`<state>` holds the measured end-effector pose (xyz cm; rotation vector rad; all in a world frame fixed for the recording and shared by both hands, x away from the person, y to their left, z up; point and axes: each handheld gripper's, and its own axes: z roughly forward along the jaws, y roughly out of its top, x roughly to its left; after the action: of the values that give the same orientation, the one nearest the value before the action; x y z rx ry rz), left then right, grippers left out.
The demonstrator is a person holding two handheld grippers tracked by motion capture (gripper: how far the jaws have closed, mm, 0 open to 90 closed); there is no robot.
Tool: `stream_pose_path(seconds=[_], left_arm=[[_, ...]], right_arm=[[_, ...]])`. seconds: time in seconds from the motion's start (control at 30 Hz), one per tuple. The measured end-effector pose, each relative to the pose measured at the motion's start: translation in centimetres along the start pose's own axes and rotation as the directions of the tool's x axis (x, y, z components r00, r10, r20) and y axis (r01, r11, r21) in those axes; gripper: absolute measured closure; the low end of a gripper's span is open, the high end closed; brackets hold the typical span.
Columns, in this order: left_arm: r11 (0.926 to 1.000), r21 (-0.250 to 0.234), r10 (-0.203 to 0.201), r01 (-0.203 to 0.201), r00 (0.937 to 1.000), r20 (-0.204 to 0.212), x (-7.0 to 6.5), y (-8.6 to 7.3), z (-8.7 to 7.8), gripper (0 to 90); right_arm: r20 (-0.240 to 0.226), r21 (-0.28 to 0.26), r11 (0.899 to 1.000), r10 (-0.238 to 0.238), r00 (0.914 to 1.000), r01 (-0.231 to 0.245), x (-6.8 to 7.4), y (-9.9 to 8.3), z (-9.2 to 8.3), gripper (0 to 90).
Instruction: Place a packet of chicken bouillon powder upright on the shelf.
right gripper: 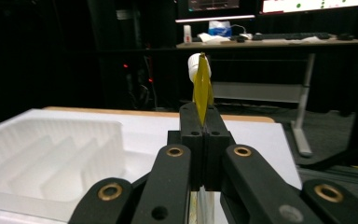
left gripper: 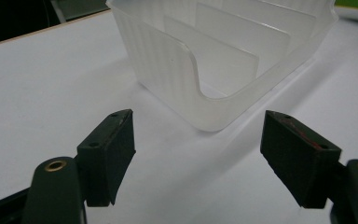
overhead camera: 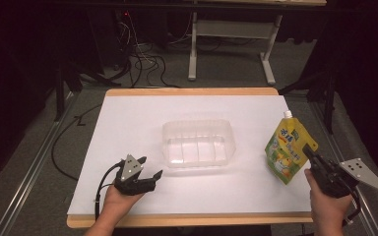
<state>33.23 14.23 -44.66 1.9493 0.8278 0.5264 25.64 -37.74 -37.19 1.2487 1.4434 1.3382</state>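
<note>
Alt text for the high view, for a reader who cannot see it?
The right gripper pinches a yellow-green spouted pouch at the white table's right edge. A clear ribbed plastic tray sits mid-table; the left gripper rests open at its near left.

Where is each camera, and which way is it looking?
High view: sits above the person's side, looks forward and down on the table; both forearms, the left gripper and right gripper show.
Left gripper view: rides on the left gripper, looks along its open jaws at the tray close ahead.
Right gripper view: rides on the right gripper, looks level across the table toward a desk; its jaws pinch the pouch edge-on.
Shared: all three show the tray; the high view also shows the pouch.
</note>
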Motion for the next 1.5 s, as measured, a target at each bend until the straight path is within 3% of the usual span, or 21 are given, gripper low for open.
stream_pose_path(seconds=[0.27, 0.53, 0.67, 0.73, 0.8, 0.87, 0.97, 1.1, 1.3, 1.5], left_arm=[[1.0, -0.002, 0.0, 0.0, 1.0, 0.001, 0.0, 0.0, 0.0, 26.7], [1.0, -0.008, 0.005, -0.005, 1.0, -0.002, 0.0, 0.1, -0.3, 26.8], [1.0, -0.008, -0.004, 0.004, 0.9999, 0.013, 0.0, 0.1, -0.3, 30.1], [1.0, -0.003, -0.001, 0.001, 0.9998, 0.021, -0.1, 0.1, -0.1, 30.7], [1.0, 0.001, 0.003, -0.003, 0.9998, 0.022, -0.3, 0.1, 0.1, 32.2], [0.9999, -0.004, -0.01, 0.01, 0.9997, 0.022, -0.4, 0.3, 0.6, 33.7], [0.9995, -0.008, -0.03, 0.03, 0.9994, 0.019, -0.5, 0.7, 1.4, 36.0], [0.9983, -0.014, -0.056, 0.056, 0.9984, 0.012, -0.5, 1.5, 2.6, 37.1], [0.9907, -0.063, -0.121, 0.12, 0.9926, -0.007, 0.0, 2.3, 3.7, 40.3], [0.9872, -0.077, -0.141, 0.14, 0.9898, -0.017, 0.2, 2.5, 4.4, 46.9]], right_arm=[[0.026, 0.028, 0.999, -0.016, 0.9995, 0.016, -0.5, -1.5, -0.5, 87.8], [-0.007, 0.093, 0.995, -0.031, 0.9995, 0.032, 0.2, -2.8, 0.1, 79.5], [-0.03, 0.149, 0.989, -0.012, 0.9995, 0.016, 0.0, -3.6, 0.7, 77.8], [-0.034, 0.162, 0.987, -0.003, 0.9994, 0.009, -0.2, -3.7, 0.8, 78.8], [-0.03, 0.178, 0.984, 0.003, 0.9996, 0.003, -0.3, -3.8, 0.9, 87.9], [-0.023, 0.183, 0.983, -0.007, 0.9997, 0.011, -0.3, -3.6, 1.0, 90.0], [-0.011, 0.173, 0.985, 0.015, 0.9998, -0.013, -0.3, -3.2, 1.0, 90.0], [-0.045, 0.144, 0.989, 0.044, 0.998, -0.037, 0.6, -2.2, 0.9, 90.0], [-0.089, 0.079, 0.997, 0.031, 0.9955, -0.024, 3.3, 0.1, 1.1, 90.0], [-0.128, 0.03, 1.0, 0.011, 0.9917, -0.008, 5.6, 2.3, 1.5, 90.0]])
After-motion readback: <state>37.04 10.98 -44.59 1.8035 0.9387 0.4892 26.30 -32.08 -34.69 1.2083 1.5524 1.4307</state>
